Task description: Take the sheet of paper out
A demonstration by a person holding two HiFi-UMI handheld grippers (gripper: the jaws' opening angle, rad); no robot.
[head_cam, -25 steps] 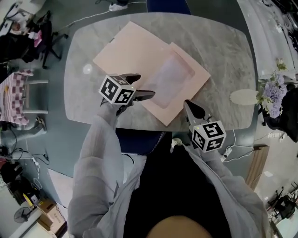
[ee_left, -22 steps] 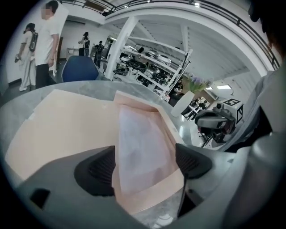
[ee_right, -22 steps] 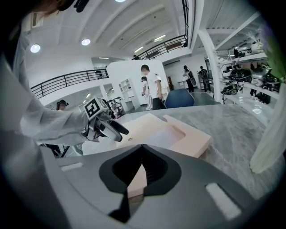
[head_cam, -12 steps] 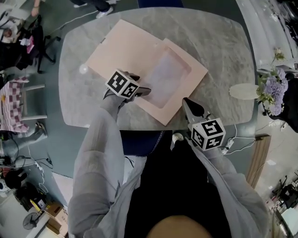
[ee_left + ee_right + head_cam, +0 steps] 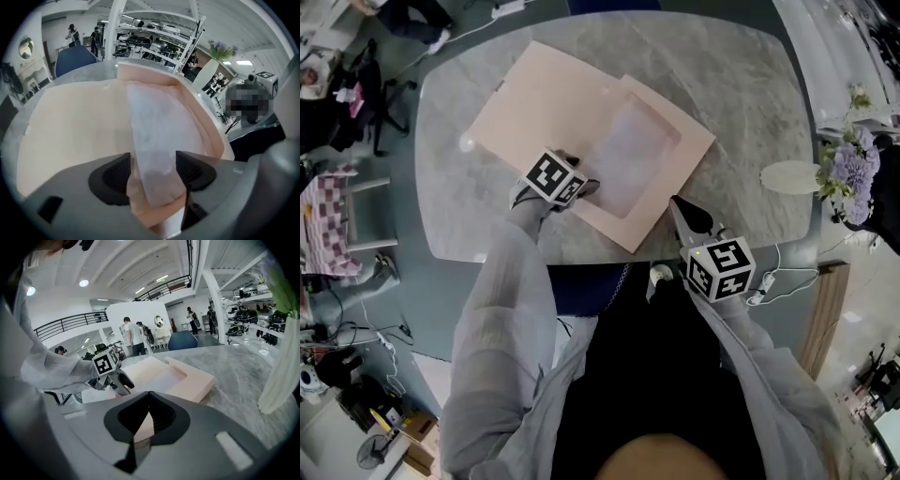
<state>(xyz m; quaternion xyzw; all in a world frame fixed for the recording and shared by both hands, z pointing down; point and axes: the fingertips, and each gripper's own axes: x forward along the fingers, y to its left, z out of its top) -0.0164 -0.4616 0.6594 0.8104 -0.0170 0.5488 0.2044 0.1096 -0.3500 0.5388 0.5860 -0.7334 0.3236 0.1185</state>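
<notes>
On the grey marble table (image 5: 750,94), the sheet of paper (image 5: 628,155) lies inside the open pink folder (image 5: 534,103), its near end between the half-open jaws of my left gripper (image 5: 586,187), which have just been closing to pinch it, while my right gripper (image 5: 680,211) waits empty, jaws together, beside the folder.

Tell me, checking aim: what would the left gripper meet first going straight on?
Probably the translucent white paper sheet in the flat pink folder; it lies between the left gripper's fingers, which have just been closing.

The folder (image 5: 544,103) is pink, the sheet (image 5: 628,155) perhaps whitish.
</notes>
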